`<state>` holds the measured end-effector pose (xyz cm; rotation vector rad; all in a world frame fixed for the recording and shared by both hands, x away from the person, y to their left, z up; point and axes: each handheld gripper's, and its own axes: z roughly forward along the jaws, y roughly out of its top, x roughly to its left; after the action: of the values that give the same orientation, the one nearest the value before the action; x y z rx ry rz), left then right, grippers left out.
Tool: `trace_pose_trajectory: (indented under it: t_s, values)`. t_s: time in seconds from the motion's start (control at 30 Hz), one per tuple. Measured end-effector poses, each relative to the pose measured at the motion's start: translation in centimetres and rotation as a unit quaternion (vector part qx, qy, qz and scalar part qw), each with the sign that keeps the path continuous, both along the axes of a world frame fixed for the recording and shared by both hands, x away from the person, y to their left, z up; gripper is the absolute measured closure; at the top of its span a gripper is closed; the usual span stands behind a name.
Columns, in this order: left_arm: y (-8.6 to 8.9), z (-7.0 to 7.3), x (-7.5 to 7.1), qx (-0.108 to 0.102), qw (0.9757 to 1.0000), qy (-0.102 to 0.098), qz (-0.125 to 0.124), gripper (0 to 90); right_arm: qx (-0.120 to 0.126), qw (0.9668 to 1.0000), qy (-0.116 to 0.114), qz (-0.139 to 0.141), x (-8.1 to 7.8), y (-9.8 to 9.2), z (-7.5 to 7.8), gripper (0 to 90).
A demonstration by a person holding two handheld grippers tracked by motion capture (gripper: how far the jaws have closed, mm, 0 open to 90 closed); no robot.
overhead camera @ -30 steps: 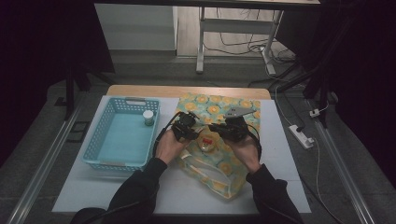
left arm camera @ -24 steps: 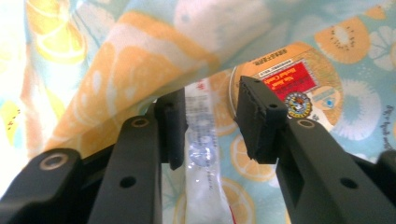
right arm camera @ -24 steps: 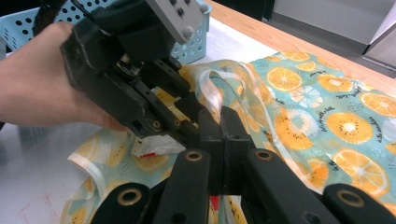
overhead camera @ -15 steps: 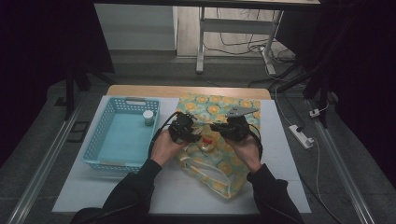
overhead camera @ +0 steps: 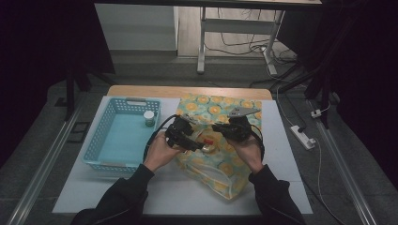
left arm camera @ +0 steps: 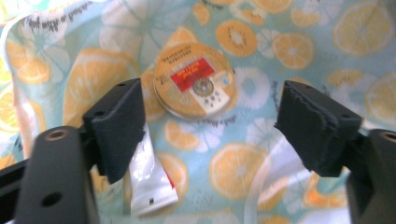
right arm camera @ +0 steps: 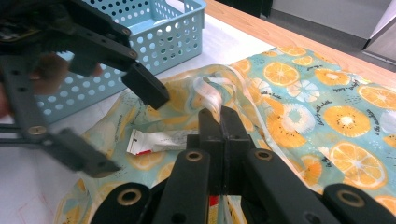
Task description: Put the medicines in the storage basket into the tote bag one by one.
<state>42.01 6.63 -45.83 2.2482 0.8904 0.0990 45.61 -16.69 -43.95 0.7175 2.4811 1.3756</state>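
Fruit-print bag (overhead camera: 220,140) lying mouth-up on the white tabletop (overhead camera: 291,187), right of centre, just beside the blue basket (overhead camera: 105,150) along the left edge. Right gripper (right arm camera: 219,122) shut tight on the bag's clear handle strap (right arm camera: 212,95), holding the mouth up. Left gripper (left arm camera: 210,121) over the opening, jaws just widened and standing well apart, gripping nothing. Below them, inside the bag: round tin (left arm camera: 194,86) lying flat, small white sachet (left arm camera: 149,179) near it. Small jar (overhead camera: 149,118) upright in basket's far right corner. Bag likely thin, soft, slippery film; collapses if released. Tin rigid, light, smooth-lidded; best taken across its rim, edge to edge. Sachet limp; pinch at one end.
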Motion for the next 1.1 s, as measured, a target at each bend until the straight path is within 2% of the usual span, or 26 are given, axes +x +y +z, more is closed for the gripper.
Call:
trace_pose_trajectory:
  t_s: [0.1,0.27,0.53,0.67,0.73,0.83,1.03,1.1]
  values:
    - [0.6,0.2,-0.4,-0.013,0.9999,0.008,-0.001,17.3,-0.001,1.0,0.0,0.002,0.0,0.1,0.0,90.0]
    - [1.5,0.6,-1.1,-0.023,0.9997,-0.002,-0.001,8.7,-0.002,1.0,0.0,0.002,0.0,0.1,0.0,90.0]
    - [3.2,0.8,-1.8,-0.04,0.9991,-0.009,0.0,0.7,0.0,1.0,-0.002,0.0,0.0,-0.1,0.2,90.0]
    - [4.1,0.9,-2.0,-0.034,0.9992,-0.02,0.002,0.0,0.002,1.0,-0.001,0.0,0.0,-0.2,0.2,90.0]
    - [4.6,0.9,-2.1,-0.039,0.9988,-0.027,0.009,0.0,0.002,1.0,-0.001,-0.001,0.0,-0.2,0.2,90.0]
    - [5.5,0.9,-2.2,-0.05,0.9982,-0.027,0.019,0.0,0.001,1.0,-0.002,-0.001,0.0,-0.2,0.3,90.0]
    - [7.1,0.8,-2.4,-0.027,0.9983,-0.032,0.039,0.0,0.002,1.0,-0.003,-0.003,0.0,-0.4,0.4,90.0]
    - [7.7,0.8,-2.5,-0.028,0.998,-0.033,0.045,0.0,0.002,1.0,-0.003,-0.003,0.0,-0.4,0.4,90.0]
